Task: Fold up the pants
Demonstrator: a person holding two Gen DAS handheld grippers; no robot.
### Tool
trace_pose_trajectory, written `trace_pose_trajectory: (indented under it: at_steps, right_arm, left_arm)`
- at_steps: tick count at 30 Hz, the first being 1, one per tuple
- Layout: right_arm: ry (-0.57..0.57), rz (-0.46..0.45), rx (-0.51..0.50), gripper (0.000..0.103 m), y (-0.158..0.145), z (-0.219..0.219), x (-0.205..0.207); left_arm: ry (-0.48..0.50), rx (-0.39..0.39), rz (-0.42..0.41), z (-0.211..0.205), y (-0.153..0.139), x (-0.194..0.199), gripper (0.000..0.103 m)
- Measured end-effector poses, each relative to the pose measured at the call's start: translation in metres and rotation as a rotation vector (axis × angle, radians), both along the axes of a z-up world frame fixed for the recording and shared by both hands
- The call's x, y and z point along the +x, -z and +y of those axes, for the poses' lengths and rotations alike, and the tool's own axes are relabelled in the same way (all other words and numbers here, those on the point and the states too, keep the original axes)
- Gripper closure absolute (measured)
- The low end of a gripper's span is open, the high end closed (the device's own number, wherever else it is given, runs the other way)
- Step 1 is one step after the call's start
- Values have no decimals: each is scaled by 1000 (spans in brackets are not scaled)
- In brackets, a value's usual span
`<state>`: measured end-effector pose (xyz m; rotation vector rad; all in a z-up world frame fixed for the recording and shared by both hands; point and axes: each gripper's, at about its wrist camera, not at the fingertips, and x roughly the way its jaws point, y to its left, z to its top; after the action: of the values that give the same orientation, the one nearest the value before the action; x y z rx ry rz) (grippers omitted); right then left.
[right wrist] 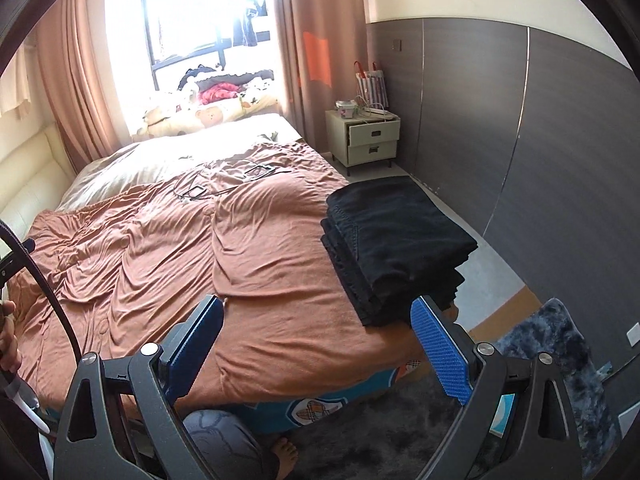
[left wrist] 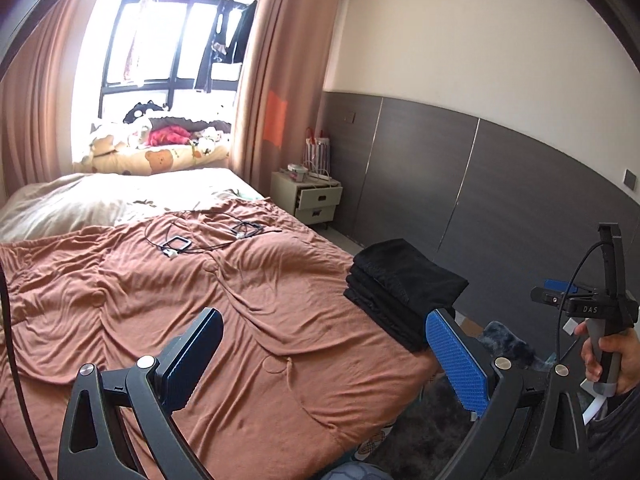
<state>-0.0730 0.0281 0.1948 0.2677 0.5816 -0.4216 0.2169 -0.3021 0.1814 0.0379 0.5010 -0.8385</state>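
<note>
Pants (right wrist: 394,240), black and already stacked in several layers, lie at the right edge of the bed (right wrist: 248,240), right of centre in both views, part of the stack overhanging the side. I judge the folding done, or nearly so; the bundle looks squared up and parked at the edge to leave the brown cover free.

My left claw (left wrist: 324,354) hangs spread wide at the bottom of its frame, gripping nothing, short of the bundle. My right claw (right wrist: 320,344) is equally wide and empty, its right pad just below the stack's near corner.

Cables with small frames (left wrist: 208,236) lie mid-bed, well apart from the pants, so they block nothing. A nightstand (right wrist: 366,138) stands against the wall at upper right; a dark rug (right wrist: 552,356) covers the floor at lower right.
</note>
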Motion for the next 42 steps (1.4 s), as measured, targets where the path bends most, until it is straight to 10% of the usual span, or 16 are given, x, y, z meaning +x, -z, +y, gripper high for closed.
trace_pose_trajectory:
  at_steps: [22,42]
  right_arm:
    - [-98,-133,-10,8,51,90,-46]
    - [-94,-171,-28,8,107,147,-71]
  left_arm:
    - [-194,-52,-127,153,32,-83,1]
    - [-284,-11,-153,194,91,-151,1]
